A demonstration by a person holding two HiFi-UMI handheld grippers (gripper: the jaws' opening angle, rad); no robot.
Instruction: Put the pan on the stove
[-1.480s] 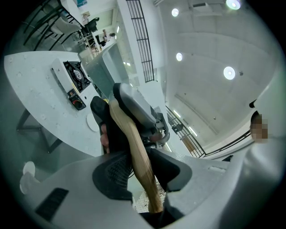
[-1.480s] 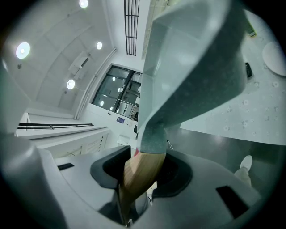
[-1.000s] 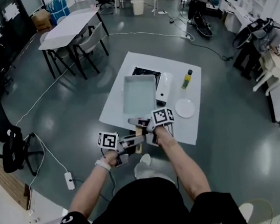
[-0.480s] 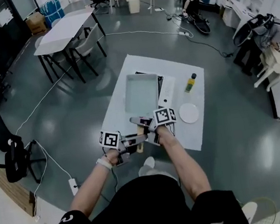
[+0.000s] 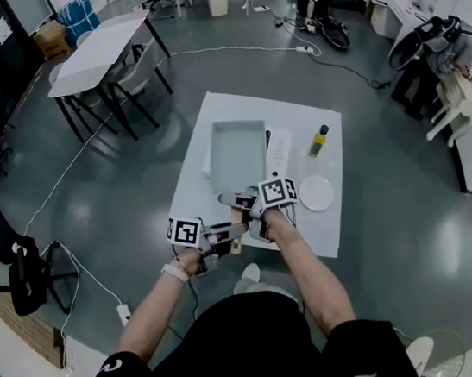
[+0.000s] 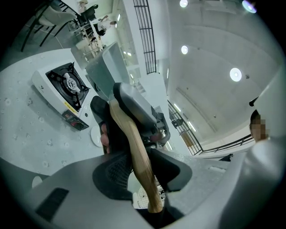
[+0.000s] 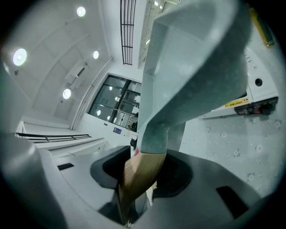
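As the pan [image 5: 237, 151] has slid over the stove [image 6: 62, 87] (my left gripper [image 6: 138, 167] and right gripper [image 7: 142, 167] both pinching its handle [image 6: 127, 129]), lowering remains.

A white table [image 5: 296, 122] is seen from above. On it are set a white stove [image 5: 279, 151], a yellow bottle [image 5: 320, 139] beside the stove, and a white plate [image 5: 316, 193] apart from both.

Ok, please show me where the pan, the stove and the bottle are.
pan [image 5: 238, 153], head view, on its grey inside bottom.
stove [image 6: 70, 83], left gripper view, on its burner.
bottle [image 5: 319, 141], head view, on its body.
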